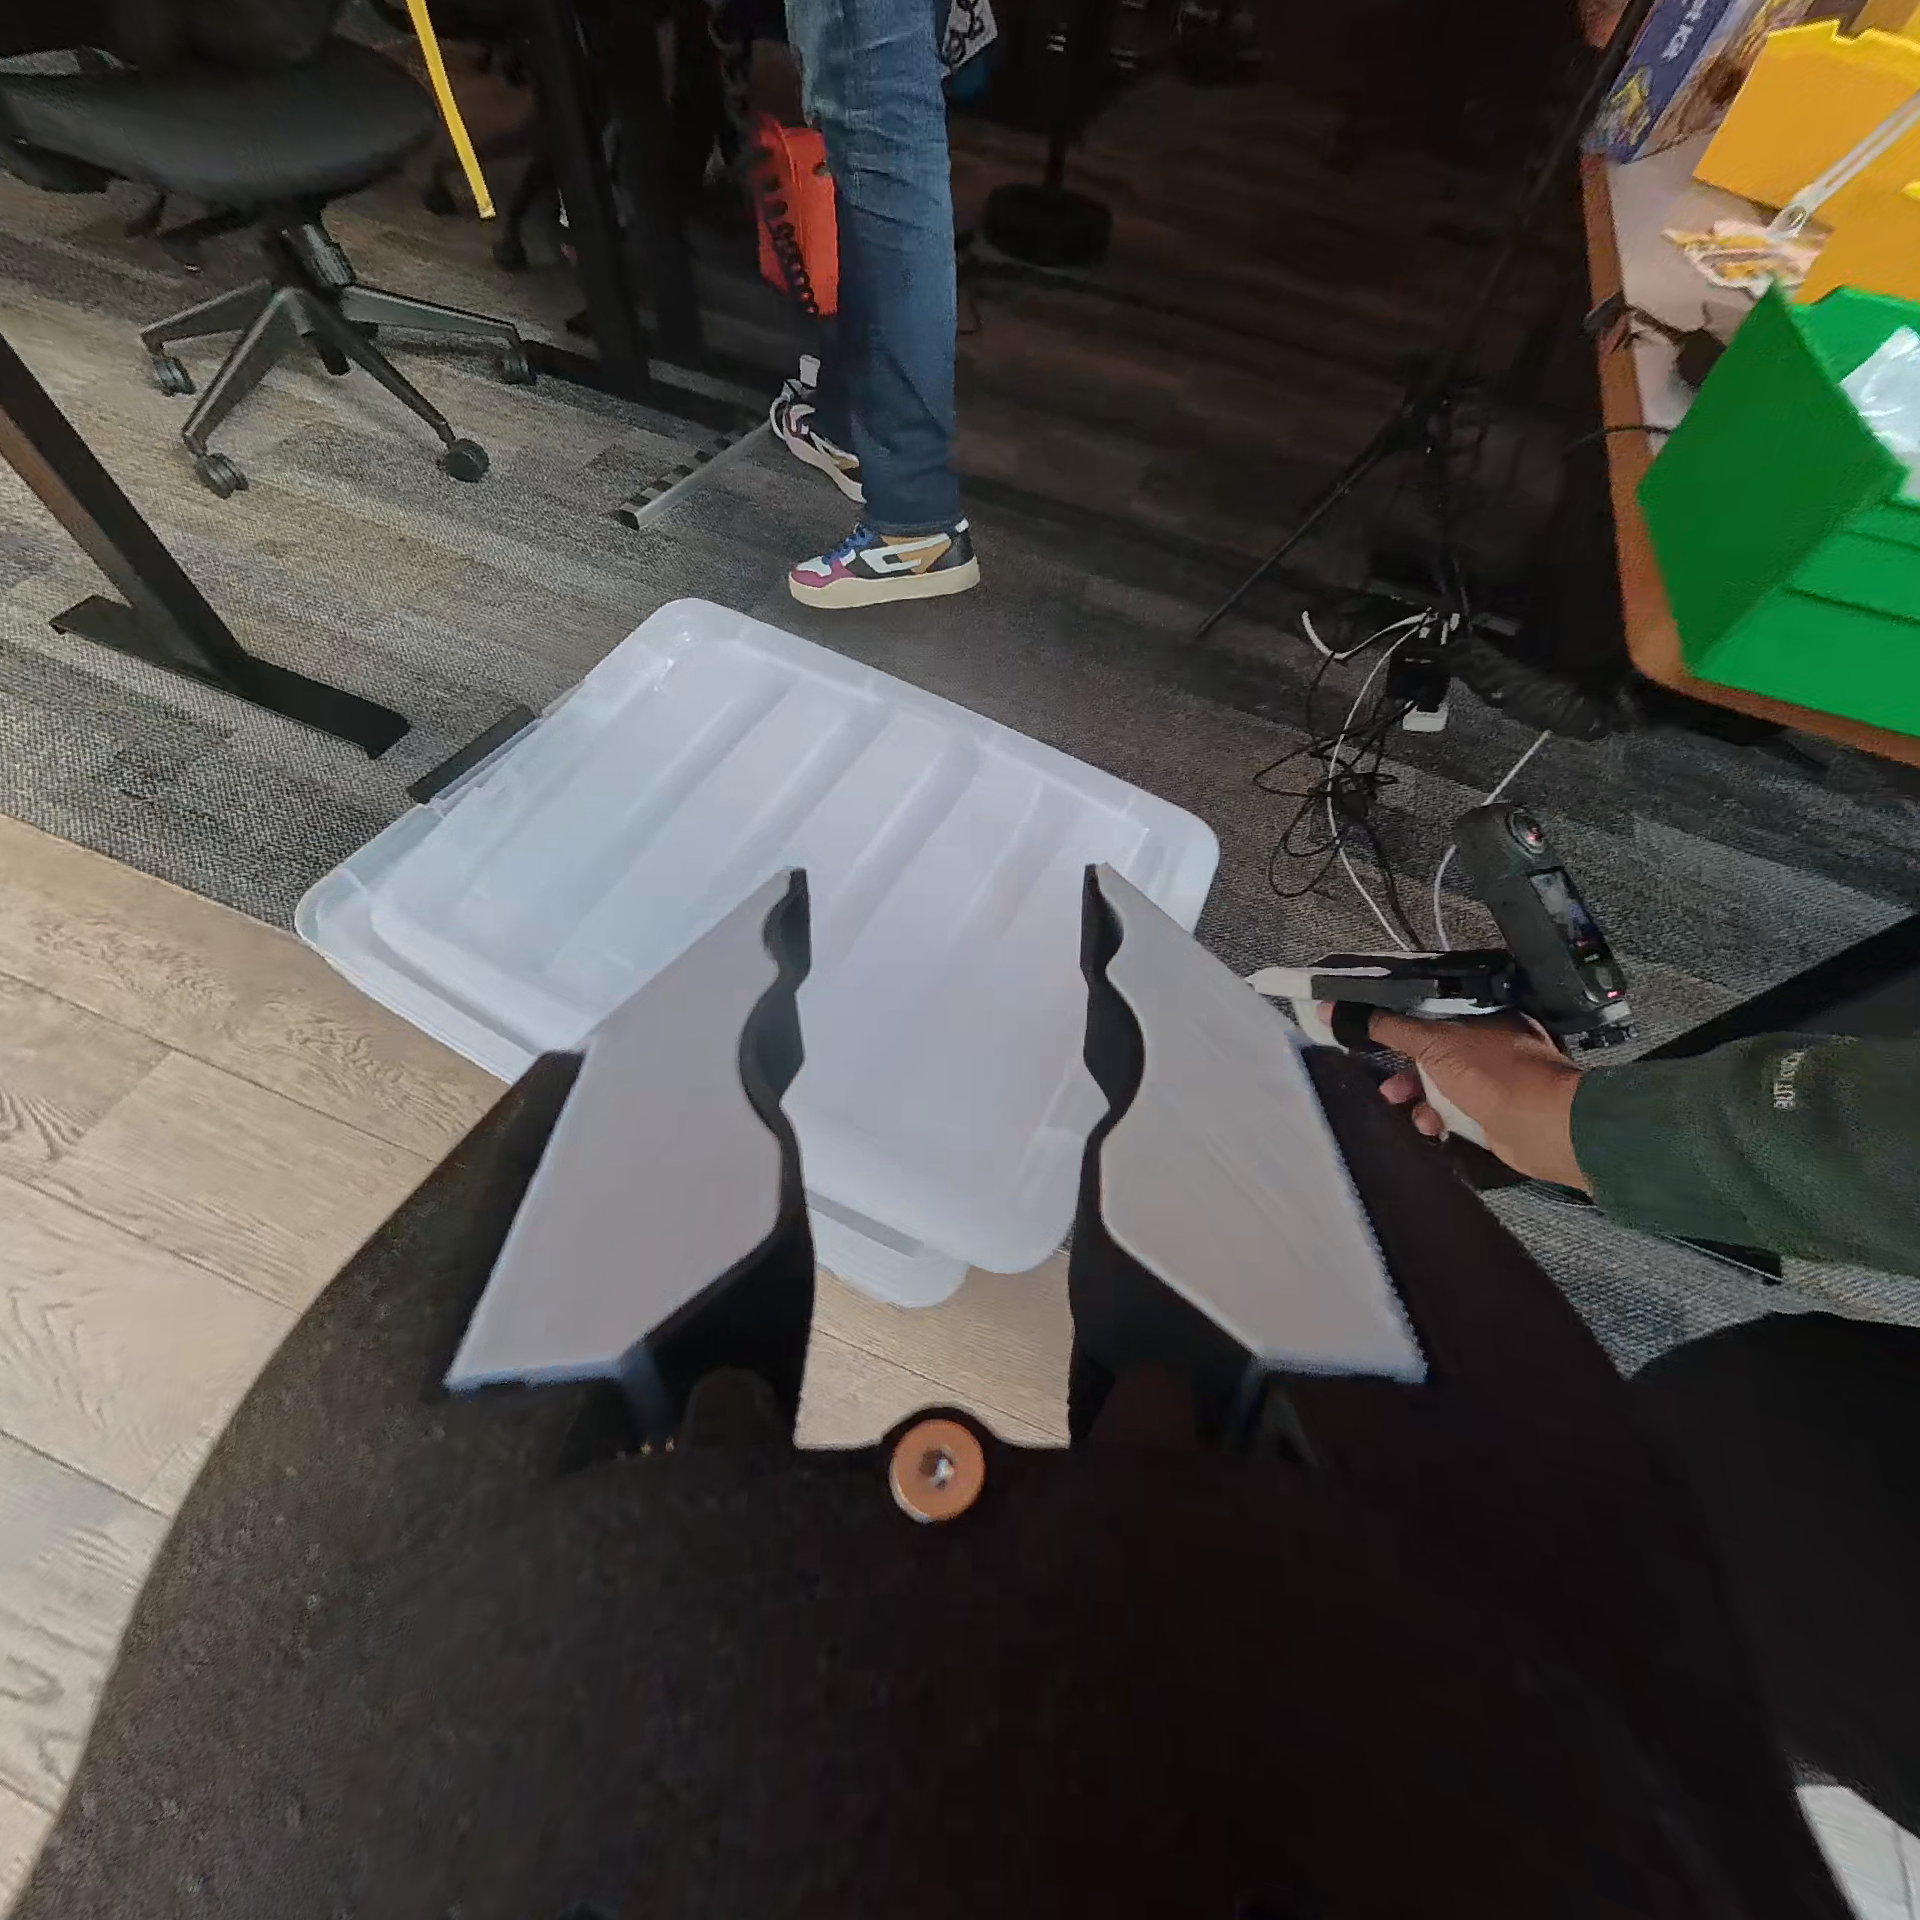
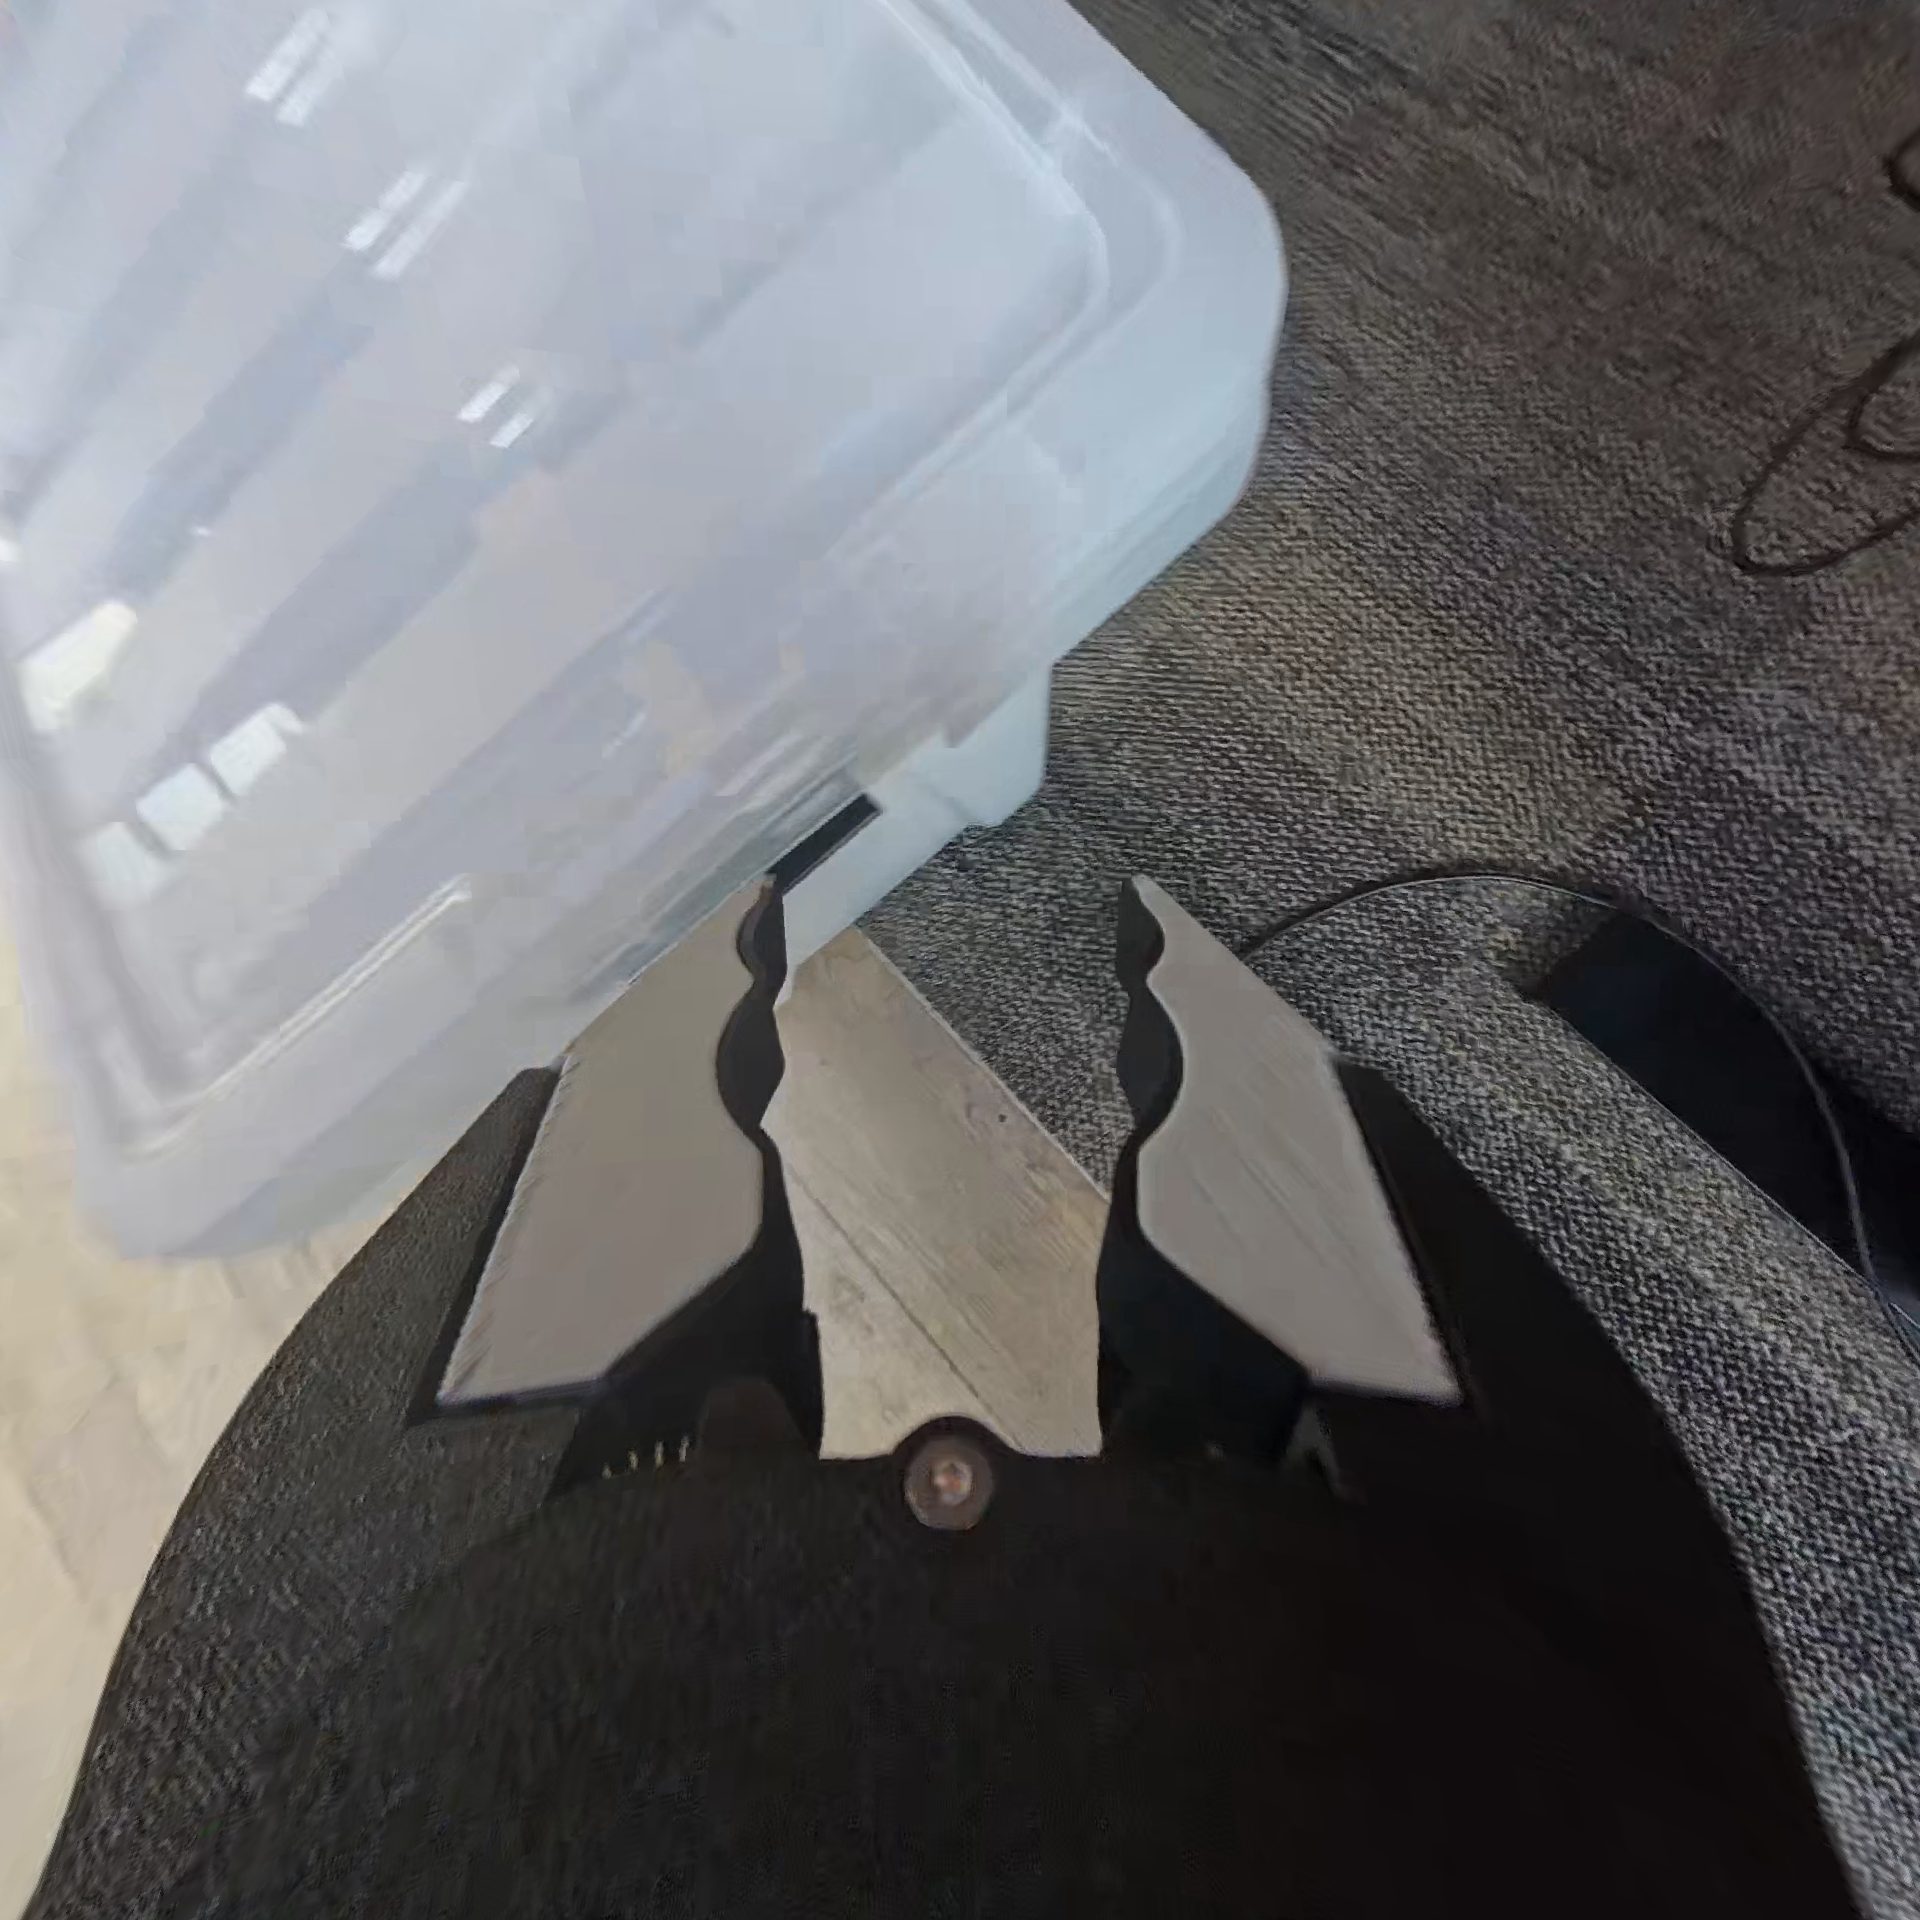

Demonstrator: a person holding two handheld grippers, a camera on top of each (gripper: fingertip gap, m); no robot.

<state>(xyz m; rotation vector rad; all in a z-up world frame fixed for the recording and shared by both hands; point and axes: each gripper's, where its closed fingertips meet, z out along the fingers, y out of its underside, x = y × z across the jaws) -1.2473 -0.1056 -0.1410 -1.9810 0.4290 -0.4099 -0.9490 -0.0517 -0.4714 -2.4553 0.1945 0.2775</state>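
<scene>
– Grey carpet (image 1: pixel 312 582) is covering most of the room in the left wrist view, and a clear plastic box (image 1: pixel 727 790) with its lid on is lying on it. What is standing around the box?

– Beyond the box a person in jeans (image 1: pixel 894 312) is standing, and farther behind them an office chair (image 1: pixel 270 156) is waiting. To the right of the box, cables (image 1: pixel 1351 748) are lying on the carpet, and a green bin (image 1: pixel 1787 520) is sitting higher up. The near edge of the box is reaching over pale wood-look flooring (image 1: pixel 156 1143).

– And the left gripper (image 1: pixel 945 883)?

– It is hovering above the near part of the box. Its jaws are standing wide apart and are gripping nothing. At the right side of the box, a hand (image 1: pixel 1475 1081) is holding the right gripper (image 1: pixel 1288 982) low, close to the box's edge.

– What is the right wrist view showing?

– The box (image 2: pixel 623 416) is filling the upper left, a little blurred. The right gripper (image 2: pixel 953 888) is also spread apart and empty. One fingertip is sitting just beside a small black latch (image 2: pixel 831 826) on the box's side; I cannot tell whether it is touching. The other fingertip is pointing over the carpet (image 2: pixel 1455 520), away from the box. Wood-look flooring (image 2: pixel 935 1143) is showing between the fingers.
</scene>
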